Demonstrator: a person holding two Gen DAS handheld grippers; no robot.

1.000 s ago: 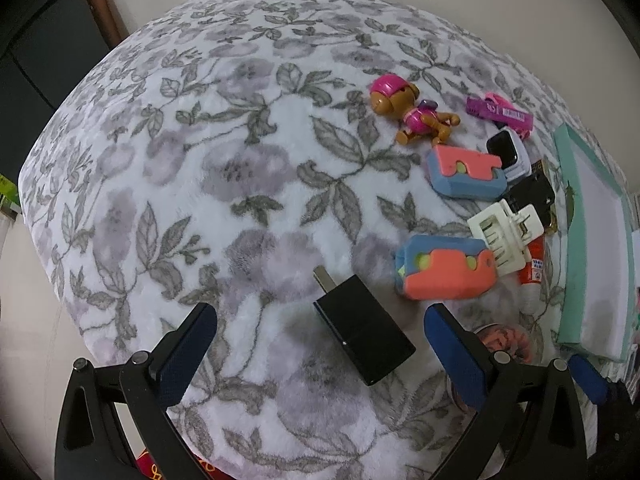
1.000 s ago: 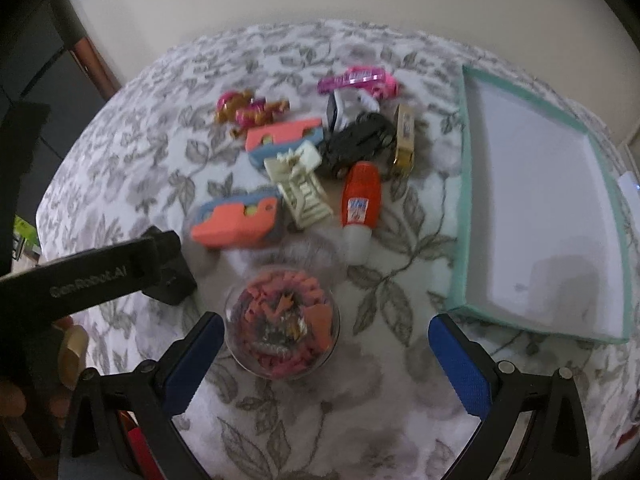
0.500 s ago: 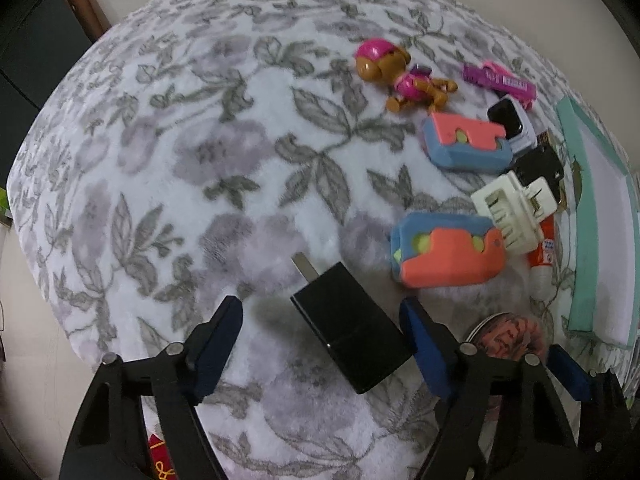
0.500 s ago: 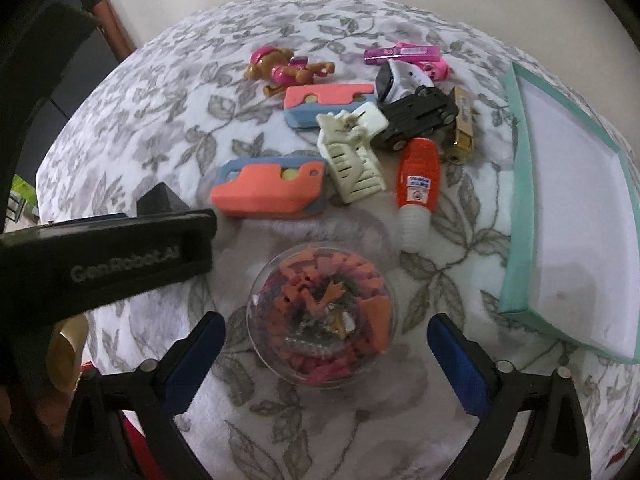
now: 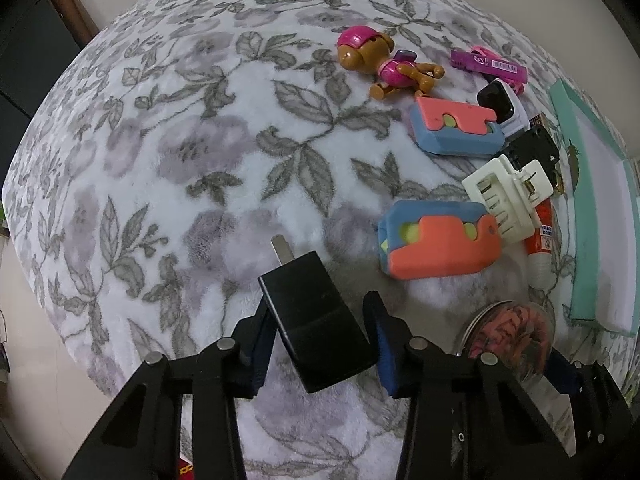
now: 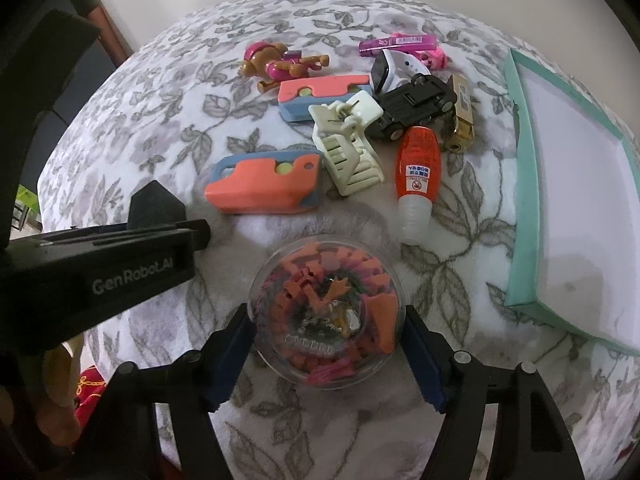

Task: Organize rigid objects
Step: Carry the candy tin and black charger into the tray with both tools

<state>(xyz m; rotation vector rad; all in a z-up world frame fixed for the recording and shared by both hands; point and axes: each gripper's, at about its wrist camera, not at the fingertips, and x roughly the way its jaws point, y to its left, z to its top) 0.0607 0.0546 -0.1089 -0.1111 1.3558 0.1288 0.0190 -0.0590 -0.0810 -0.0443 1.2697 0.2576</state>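
A black plug charger [image 5: 316, 320] lies slanted on the flowered blanket [image 5: 200, 140]. My left gripper [image 5: 318, 308] points down over it, jaws closing, and the blue pads [image 5: 262, 332] touch its opposite sides. In the right wrist view that gripper's black body [image 6: 100, 272] shows at the left, with the charger's corner [image 6: 154, 204] sticking out behind it. My right gripper [image 6: 327, 316] straddles a clear round jar [image 6: 324, 304] of orange and pink pieces, jaws closing, pads [image 6: 234, 352] against its wall.
A teal-rimmed white tray [image 6: 524, 200] sits at the right. Beyond the jar lie two orange-and-blue blocks [image 6: 264, 188], a cream hair claw [image 6: 348, 152], a red glue tube [image 6: 416, 176], a black toy car [image 6: 416, 100], a toy dog [image 6: 280, 64] and a pink item [image 6: 400, 44].
Both grippers came down closer to the blanket. The left jaws closed from wide apart onto the charger. The right jaws closed in from wide apart to the jar's sides.
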